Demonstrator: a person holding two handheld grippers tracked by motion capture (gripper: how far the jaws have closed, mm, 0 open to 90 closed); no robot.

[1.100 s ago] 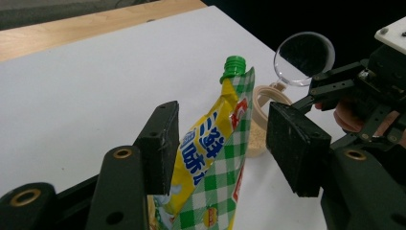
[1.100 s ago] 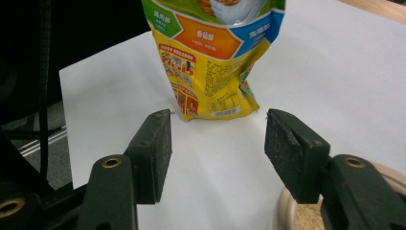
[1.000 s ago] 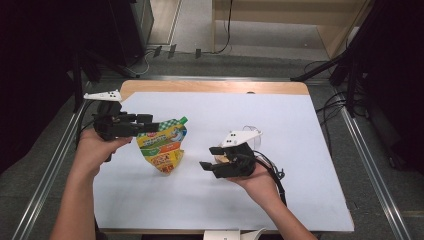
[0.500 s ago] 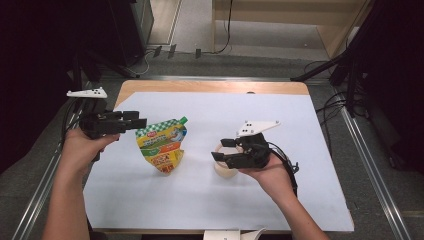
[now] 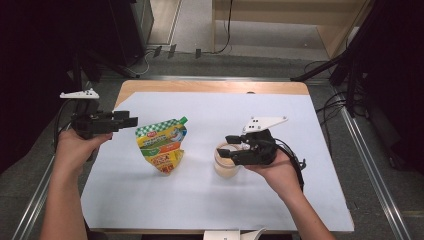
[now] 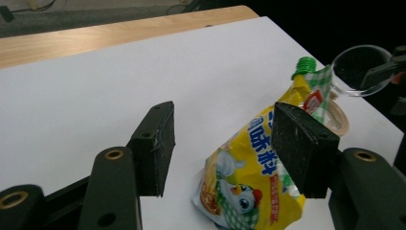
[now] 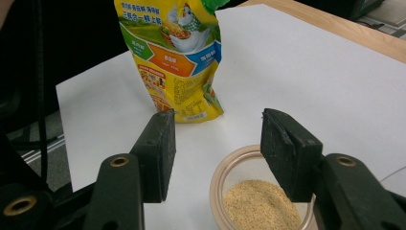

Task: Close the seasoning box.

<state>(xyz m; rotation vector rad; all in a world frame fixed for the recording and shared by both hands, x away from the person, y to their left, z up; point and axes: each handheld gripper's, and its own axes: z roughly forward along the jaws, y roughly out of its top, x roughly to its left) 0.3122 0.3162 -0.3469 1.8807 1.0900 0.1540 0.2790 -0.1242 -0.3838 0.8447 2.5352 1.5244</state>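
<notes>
Yellow pouch [image 5: 162, 146] stands free | left gripper [image 5: 131, 121] drew back, empty, jaws parted | right gripper [image 5: 226, 148] lifted above jar [image 5: 226, 164], unclenched, narrowing | pouch released.

Yellow-green pouch [image 5: 162, 147] stands upright mid-sheet on white table cover [image 5: 200, 200]. Left gripper [image 5: 131, 121] held off to its left, apart. Right gripper [image 5: 231, 148] over open beige jar [image 5: 223, 164], jaws have just been closing.
</notes>
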